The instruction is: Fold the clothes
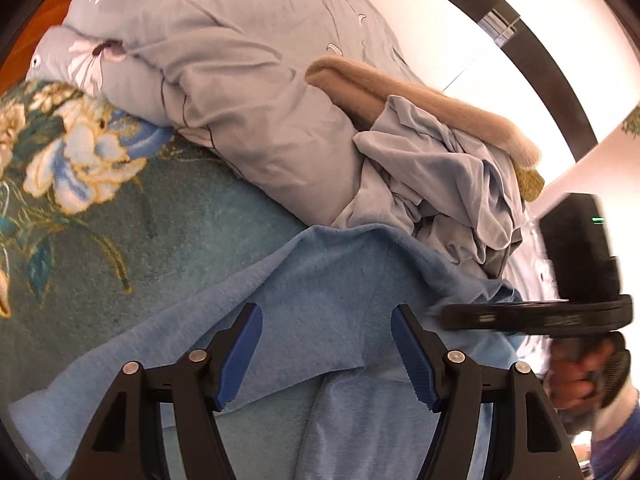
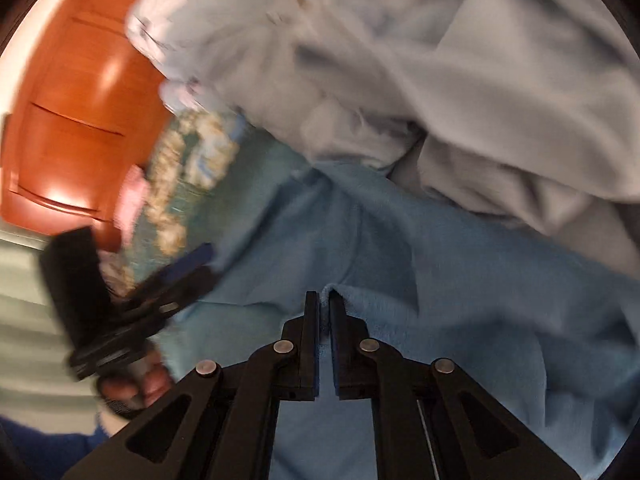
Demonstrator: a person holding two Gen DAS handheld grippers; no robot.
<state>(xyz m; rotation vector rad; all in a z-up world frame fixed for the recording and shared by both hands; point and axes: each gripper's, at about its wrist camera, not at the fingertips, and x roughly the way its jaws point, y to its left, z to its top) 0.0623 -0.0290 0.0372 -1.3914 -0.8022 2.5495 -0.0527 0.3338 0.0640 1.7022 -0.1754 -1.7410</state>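
A light blue fleece garment (image 1: pixel 320 312) lies spread on the teal floral bedspread (image 1: pixel 120 248). My left gripper (image 1: pixel 326 320) is open just above it, with cloth between and below the blue pads. In the right wrist view the same garment (image 2: pixel 460 280) fills the lower half. My right gripper (image 2: pixel 324 300) is shut on a folded edge of it. The left gripper's device (image 2: pixel 160 292) shows blurred at the left of that view, and the right gripper's device (image 1: pixel 560 312) shows at the right of the left wrist view.
A grey floral duvet (image 1: pixel 224 80) is heaped behind the garment. A crumpled pale grey-blue garment (image 1: pixel 440 184) and a tan fuzzy item (image 1: pixel 420 100) lie on it. An orange wooden headboard (image 2: pixel 76 120) stands at the left of the right wrist view.
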